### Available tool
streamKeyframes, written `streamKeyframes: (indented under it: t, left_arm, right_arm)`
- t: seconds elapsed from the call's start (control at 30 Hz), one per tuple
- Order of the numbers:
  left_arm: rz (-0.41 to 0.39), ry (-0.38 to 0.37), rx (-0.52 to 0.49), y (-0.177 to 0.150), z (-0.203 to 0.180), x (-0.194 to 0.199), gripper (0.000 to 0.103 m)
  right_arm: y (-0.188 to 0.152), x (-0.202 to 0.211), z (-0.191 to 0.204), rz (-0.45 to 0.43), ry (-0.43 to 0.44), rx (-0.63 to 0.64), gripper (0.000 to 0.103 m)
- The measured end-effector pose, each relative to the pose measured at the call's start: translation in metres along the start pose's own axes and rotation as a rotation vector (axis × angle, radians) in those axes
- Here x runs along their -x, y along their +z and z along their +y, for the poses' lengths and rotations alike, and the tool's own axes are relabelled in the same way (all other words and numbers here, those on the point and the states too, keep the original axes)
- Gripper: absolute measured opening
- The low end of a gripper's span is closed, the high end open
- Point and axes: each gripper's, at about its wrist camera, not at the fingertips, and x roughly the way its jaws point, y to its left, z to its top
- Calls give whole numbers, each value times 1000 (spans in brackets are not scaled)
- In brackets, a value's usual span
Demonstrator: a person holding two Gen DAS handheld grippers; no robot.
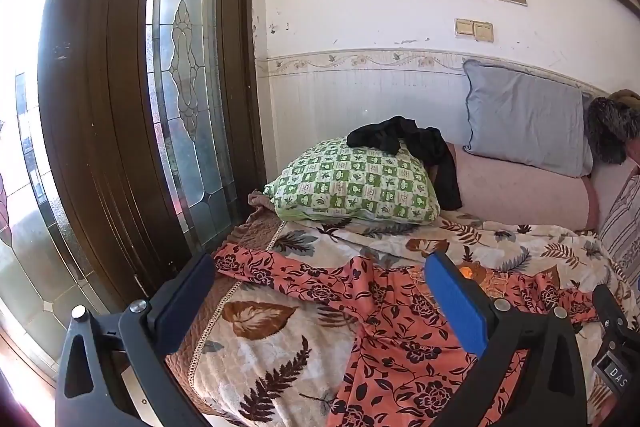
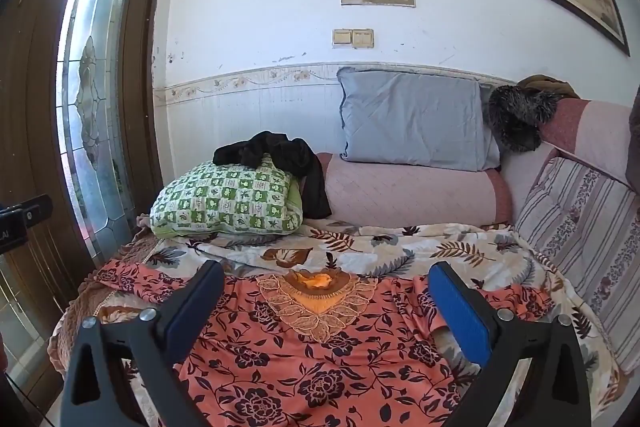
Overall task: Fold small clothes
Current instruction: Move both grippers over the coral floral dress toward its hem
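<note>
An orange garment with dark flowers (image 2: pixel 320 359) lies spread flat on the leaf-print bedspread (image 2: pixel 400 247), its embroidered neckline (image 2: pixel 316 295) toward the pillows. It also shows in the left wrist view (image 1: pixel 400 327), with one sleeve (image 1: pixel 280 267) stretched left. My left gripper (image 1: pixel 320 291) is open and empty above the garment's left side. My right gripper (image 2: pixel 326 301) is open and empty above the garment's chest. The right gripper's body shows at the left wrist view's right edge (image 1: pixel 612 339).
A green checked pillow (image 2: pixel 228 203) with a black garment (image 2: pixel 280 155) on it lies at the back left. A blue pillow (image 2: pixel 412 119), a pink bolster (image 2: pixel 408 195) and a striped cushion (image 2: pixel 580 227) line the back and right. A glazed wooden door (image 1: pixel 132 107) stands at left.
</note>
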Motion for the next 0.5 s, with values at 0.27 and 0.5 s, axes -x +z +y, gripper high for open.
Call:
streamKeyframes:
  t: [0.27,0.5]
  left_arm:
    - [28,-8,-36,-6,-22,-16,103]
    - [41,-16,-55,-7,-39,-30,103]
  right_arm:
    - [-7,-15,-17,30,-40,-50,103]
    - [-10,-35,-40,94,-38,-87,103]
